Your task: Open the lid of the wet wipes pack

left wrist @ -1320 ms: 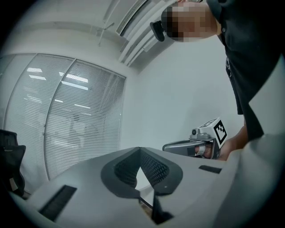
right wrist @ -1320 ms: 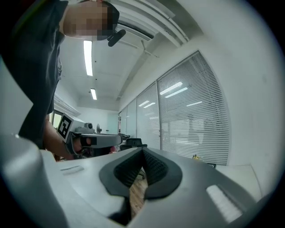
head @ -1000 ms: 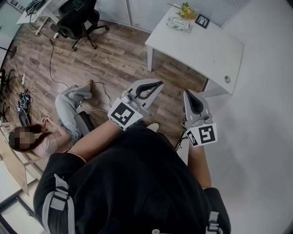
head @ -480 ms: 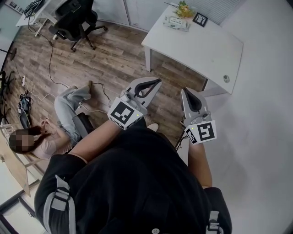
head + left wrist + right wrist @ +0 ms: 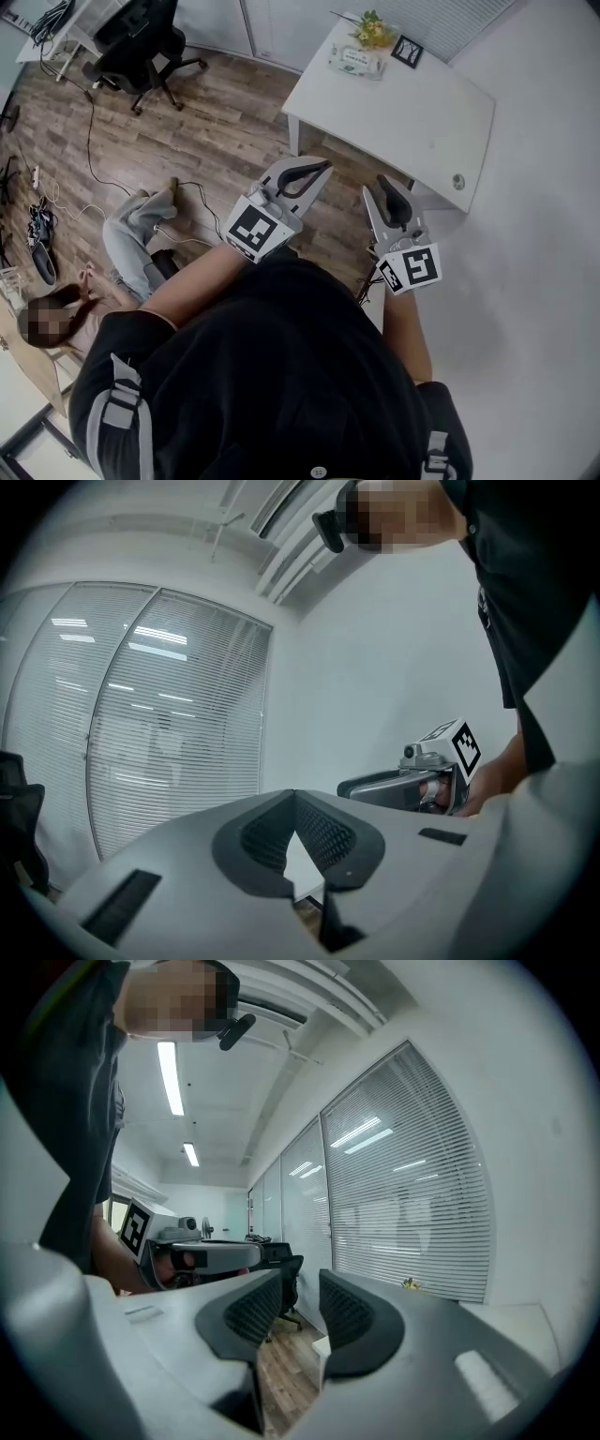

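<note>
The wet wipes pack (image 5: 356, 59) lies flat, white and green, at the far end of the white table (image 5: 412, 112), well ahead of both grippers. I cannot tell how its lid stands from here. My left gripper (image 5: 321, 169) is held level over the wooden floor short of the table, its tips touching and nothing in it. In the left gripper view, the left gripper (image 5: 293, 797) shows its pads meeting at the tip. My right gripper (image 5: 382, 184) is beside it, jaws opening. The right gripper (image 5: 302, 1283) shows a clear gap with nothing between the pads.
A yellow-flowered plant (image 5: 373, 28) and a small framed clock (image 5: 407, 51) stand beside the pack. A black office chair (image 5: 141, 42) is at the far left. A person (image 5: 103, 272) sits on the floor at left among cables. A white wall (image 5: 544, 281) runs along the right.
Both grippers have moved forward toward the table, which now looks nearer. The right jaws, shut before, now show a gap. The left jaws have stayed shut.
</note>
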The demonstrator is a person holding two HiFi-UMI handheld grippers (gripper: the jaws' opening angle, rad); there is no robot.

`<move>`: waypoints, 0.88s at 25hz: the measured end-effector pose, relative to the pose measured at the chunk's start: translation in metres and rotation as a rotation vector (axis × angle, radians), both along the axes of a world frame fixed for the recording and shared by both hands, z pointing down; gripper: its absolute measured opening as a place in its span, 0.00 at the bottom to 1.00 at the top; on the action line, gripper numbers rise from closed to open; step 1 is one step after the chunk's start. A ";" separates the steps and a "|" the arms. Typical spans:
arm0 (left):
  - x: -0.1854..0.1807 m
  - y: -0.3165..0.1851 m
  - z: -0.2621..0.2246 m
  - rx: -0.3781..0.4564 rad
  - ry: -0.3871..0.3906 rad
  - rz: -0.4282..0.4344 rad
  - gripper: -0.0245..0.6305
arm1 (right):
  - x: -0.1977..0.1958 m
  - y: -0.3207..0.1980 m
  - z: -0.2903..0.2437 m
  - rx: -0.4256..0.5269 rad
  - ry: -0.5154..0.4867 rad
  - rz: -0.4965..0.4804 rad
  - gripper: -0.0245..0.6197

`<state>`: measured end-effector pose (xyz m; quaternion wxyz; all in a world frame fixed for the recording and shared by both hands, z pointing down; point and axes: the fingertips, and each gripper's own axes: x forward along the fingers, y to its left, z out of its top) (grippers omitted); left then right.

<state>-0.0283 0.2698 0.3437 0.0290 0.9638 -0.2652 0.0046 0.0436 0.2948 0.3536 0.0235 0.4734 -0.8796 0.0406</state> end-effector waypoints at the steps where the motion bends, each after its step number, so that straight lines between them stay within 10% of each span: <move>1: -0.001 -0.011 0.001 0.001 -0.004 0.001 0.04 | -0.002 -0.010 0.001 -0.004 0.002 0.000 0.27; 8: -0.007 -0.079 0.006 -0.016 -0.010 0.018 0.04 | -0.009 -0.078 0.006 -0.018 0.013 0.036 0.51; 22: -0.032 -0.184 0.024 -0.051 -0.013 0.100 0.04 | -0.035 -0.183 0.019 -0.077 0.028 0.109 0.53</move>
